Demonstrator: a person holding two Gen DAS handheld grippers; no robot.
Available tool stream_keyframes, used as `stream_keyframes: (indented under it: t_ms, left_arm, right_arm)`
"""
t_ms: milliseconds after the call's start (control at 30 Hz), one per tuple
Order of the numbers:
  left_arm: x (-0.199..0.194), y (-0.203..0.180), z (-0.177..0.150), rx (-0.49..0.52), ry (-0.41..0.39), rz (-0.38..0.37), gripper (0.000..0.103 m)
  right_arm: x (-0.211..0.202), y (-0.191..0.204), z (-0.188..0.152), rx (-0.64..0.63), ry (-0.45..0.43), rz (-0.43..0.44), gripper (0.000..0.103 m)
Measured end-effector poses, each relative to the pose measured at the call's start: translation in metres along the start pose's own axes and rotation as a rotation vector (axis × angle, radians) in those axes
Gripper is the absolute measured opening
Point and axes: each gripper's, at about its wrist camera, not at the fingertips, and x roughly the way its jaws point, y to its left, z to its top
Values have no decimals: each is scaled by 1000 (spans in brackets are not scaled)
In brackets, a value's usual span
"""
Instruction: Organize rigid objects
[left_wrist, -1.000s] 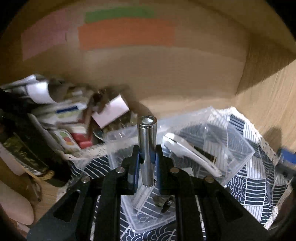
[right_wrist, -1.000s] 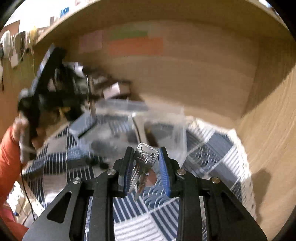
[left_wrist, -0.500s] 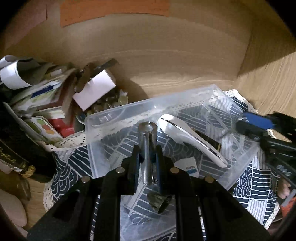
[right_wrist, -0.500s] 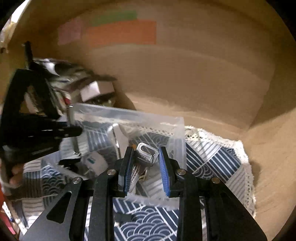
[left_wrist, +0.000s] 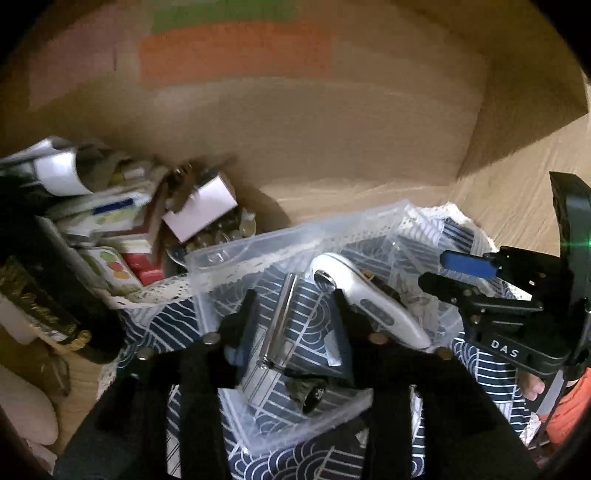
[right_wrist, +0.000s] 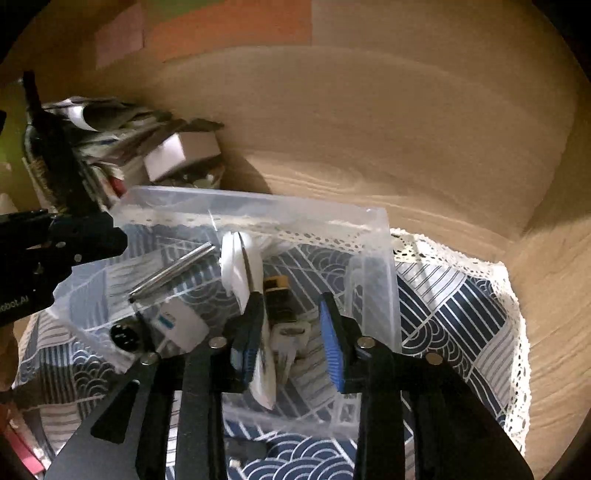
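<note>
Hovering over the clear plastic bin (left_wrist: 236, 254) with left gripper (left_wrist: 295, 314) jaws just opening, releasing the shiny metal cylinder (left_wrist: 279, 321). Opening right gripper (right_wrist: 291, 328) too, dropping the silver key (right_wrist: 290, 343) inside.

White letters "DAS" stood on the black plastic body of the right gripper (left_wrist: 504, 349), seen from the left wrist. Pale letters ending in "bot.AI" stood on the black plastic body of the left gripper (right_wrist: 14, 300), seen from the right wrist. Curly gold writing ran along a long black box (left_wrist: 48, 314), but it was too blurry to read.
</note>
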Motion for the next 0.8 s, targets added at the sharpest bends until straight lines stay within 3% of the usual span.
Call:
stream_keyframes:
  t_ms: [167, 233, 333, 567, 800]
  left_arm:
    - [-35, -6, -6, -1, -77, 24, 68]
    - [-47, -9, -11, -7, -103, 38, 82]
    - [-62, -15, -21, -11, -123, 54, 97]
    - [-62, -33, -60, 21, -56, 77, 99]
    - [-27, -41, -95, 5, 68, 89, 99]
  right_arm:
    - [-36, 3, -5, 3, -67, 11, 50]
    - [-52, 3, -10, 7, -96, 21, 61]
    - [-68, 3, -17, 4, -118, 24, 67]
    - [-94, 3, -48, -52, -126, 12, 69]
    - [-92, 2, -75, -61, -90, 15, 70]
